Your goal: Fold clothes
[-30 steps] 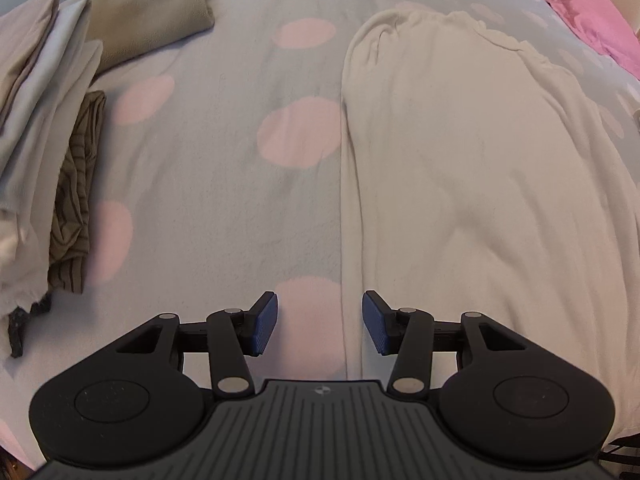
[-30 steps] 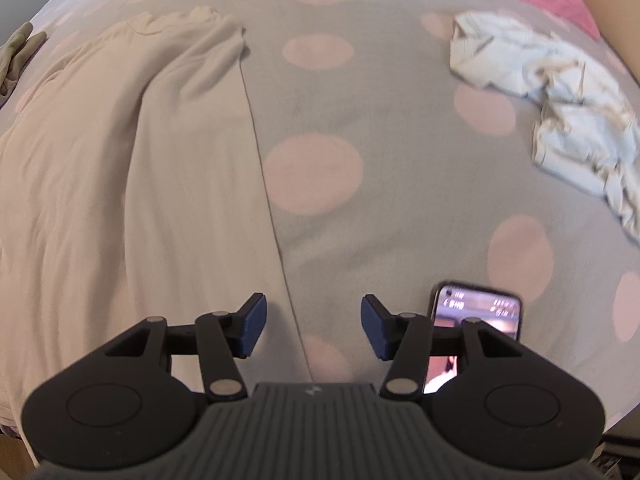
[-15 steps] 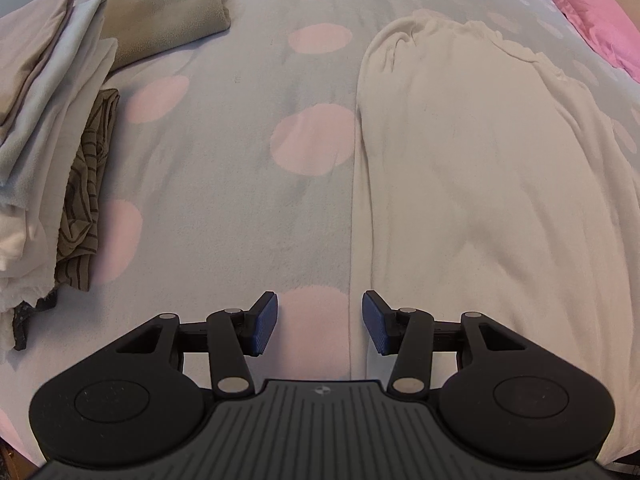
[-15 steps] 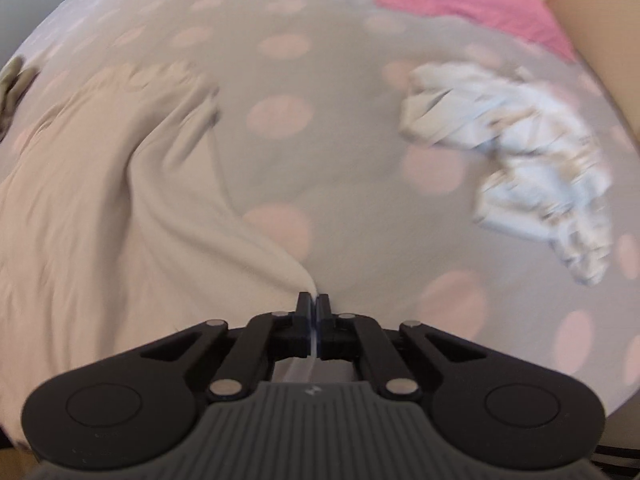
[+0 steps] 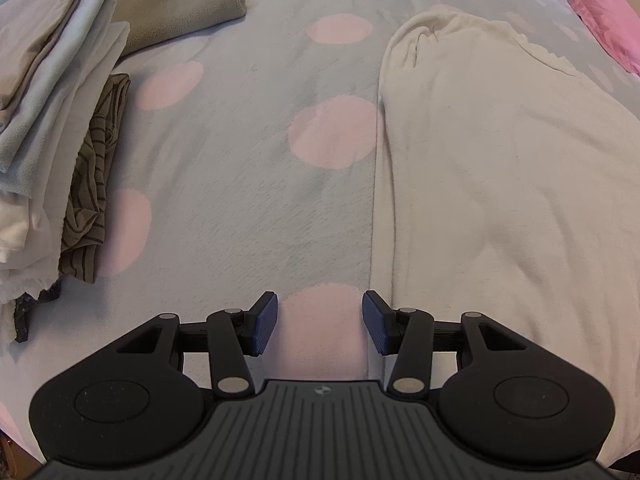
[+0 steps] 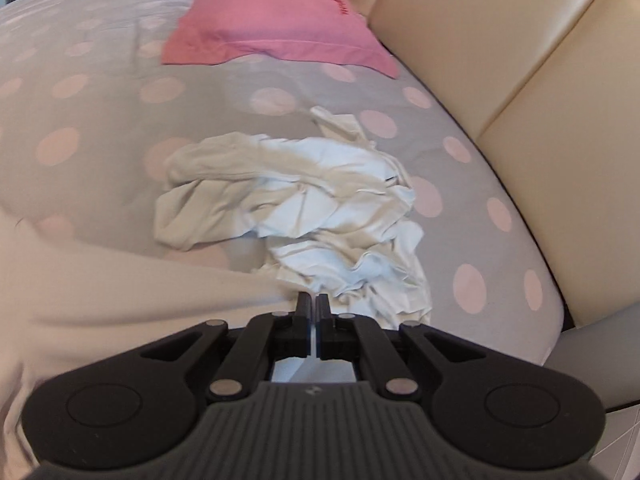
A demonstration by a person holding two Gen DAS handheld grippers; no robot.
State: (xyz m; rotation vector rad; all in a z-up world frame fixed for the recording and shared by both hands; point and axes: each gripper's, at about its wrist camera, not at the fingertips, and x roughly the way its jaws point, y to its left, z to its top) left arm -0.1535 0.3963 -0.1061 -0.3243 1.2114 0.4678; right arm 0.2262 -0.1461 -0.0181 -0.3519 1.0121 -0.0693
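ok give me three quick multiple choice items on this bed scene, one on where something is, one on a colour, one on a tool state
1. Where does the crumpled white garment lie?
A. on the spotted bedspread, ahead of the right tool
B. on the pink pillow
C. on the folded stack

2. What colour are the bedspread's spots?
A. blue
B. pink
C. green

3. How does the right tool stand?
A. wide open, nothing in it
B. shut on the cream garment
C. shut on the pillow

Answers: 1 A, it sits on the spread just beyond the fingertips. 2 B, pale pink discs on grey. 3 B, the jaws meet with cream cloth pulled taut from them.
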